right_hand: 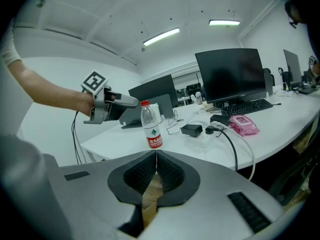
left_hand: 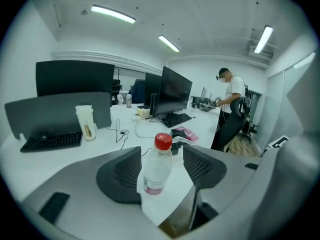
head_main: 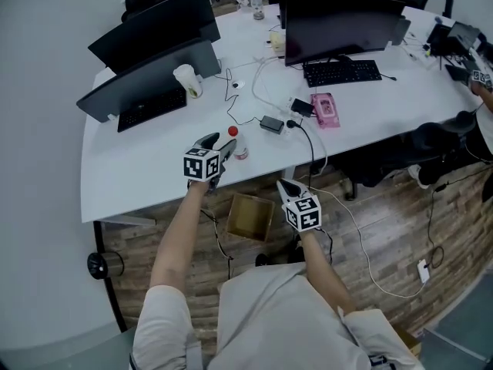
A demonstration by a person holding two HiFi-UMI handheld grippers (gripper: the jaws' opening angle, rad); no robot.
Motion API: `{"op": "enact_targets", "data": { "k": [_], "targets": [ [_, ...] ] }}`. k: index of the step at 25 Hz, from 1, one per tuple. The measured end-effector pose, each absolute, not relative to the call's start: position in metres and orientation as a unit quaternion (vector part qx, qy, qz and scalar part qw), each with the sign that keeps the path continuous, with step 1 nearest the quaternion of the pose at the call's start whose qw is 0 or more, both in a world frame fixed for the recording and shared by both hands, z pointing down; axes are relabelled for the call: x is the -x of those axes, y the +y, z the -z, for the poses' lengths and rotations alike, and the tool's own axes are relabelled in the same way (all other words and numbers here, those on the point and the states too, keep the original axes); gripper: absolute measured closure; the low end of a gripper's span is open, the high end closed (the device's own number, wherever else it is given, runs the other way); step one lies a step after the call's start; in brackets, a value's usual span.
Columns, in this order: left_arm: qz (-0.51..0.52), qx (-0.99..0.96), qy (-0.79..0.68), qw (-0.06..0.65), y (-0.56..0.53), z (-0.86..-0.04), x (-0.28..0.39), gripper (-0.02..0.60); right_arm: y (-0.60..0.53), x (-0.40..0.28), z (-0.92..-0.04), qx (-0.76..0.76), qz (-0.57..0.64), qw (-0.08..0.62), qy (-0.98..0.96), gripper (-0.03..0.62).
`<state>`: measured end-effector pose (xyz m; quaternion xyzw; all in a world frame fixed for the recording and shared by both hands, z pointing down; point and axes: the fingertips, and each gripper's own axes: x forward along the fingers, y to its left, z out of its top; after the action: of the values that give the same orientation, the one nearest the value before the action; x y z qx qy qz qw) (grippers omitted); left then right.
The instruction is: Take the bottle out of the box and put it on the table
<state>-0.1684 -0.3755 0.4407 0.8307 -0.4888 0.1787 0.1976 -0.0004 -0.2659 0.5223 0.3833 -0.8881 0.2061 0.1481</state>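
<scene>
Left gripper view: left gripper (left_hand: pixel 162 156) has its fingers (left_hand: pixel 120 176) spread wide, one on each side of the bottle (left_hand: pixel 157 171). There's a clear gap on the right pad, the left pad sits just beside the plastic, and nothing is clamped. The bottle is upright on the white worktop (left_hand: pixel 75 156) near the front edge, red cap (left_hand: pixel 163 141) on.

Right gripper view: right gripper (right_hand: pixel 156 156) has its fingers (right_hand: pixel 172 176) pressed together with nothing between them. It points at the same bottle (right_hand: pixel 151 126) from farther back. Only this view shows the red label with a green mark, and the left gripper (right_hand: pixel 120 101) side-on, level with the bottle's shoulder.

Head view: the only one showing the layout.
- Left gripper (head_main: pixel 222 146) is over the worktop (head_main: pixel 154 176) edge, with the bottle (head_main: pixel 237 145) at its tips.
- Right gripper (head_main: pixel 286 187) is off the worktop, over the wood floor (head_main: pixel 385 230).
- The cardboard box (head_main: pixel 250 216) sits open on the floor below the worktop edge, between the two arms and well apart from the bottle.

Farther back on the worktop are a pink packet (head_main: pixel 324 110), keyboard (head_main: pixel 342 72) and cup (head_main: pixel 188 81).
</scene>
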Motion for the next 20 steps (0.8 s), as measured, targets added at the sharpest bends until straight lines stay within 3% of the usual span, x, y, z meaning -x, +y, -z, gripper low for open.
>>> {"op": "enact_targets", "data": {
  "k": [20],
  "targets": [
    [-0.038,-0.757,-0.624,0.191,-0.158,-0.468,0.217,0.314,-0.191,0.053,-0.500,-0.412,-0.197,0.138,-0.879,0.554]
  ]
}}
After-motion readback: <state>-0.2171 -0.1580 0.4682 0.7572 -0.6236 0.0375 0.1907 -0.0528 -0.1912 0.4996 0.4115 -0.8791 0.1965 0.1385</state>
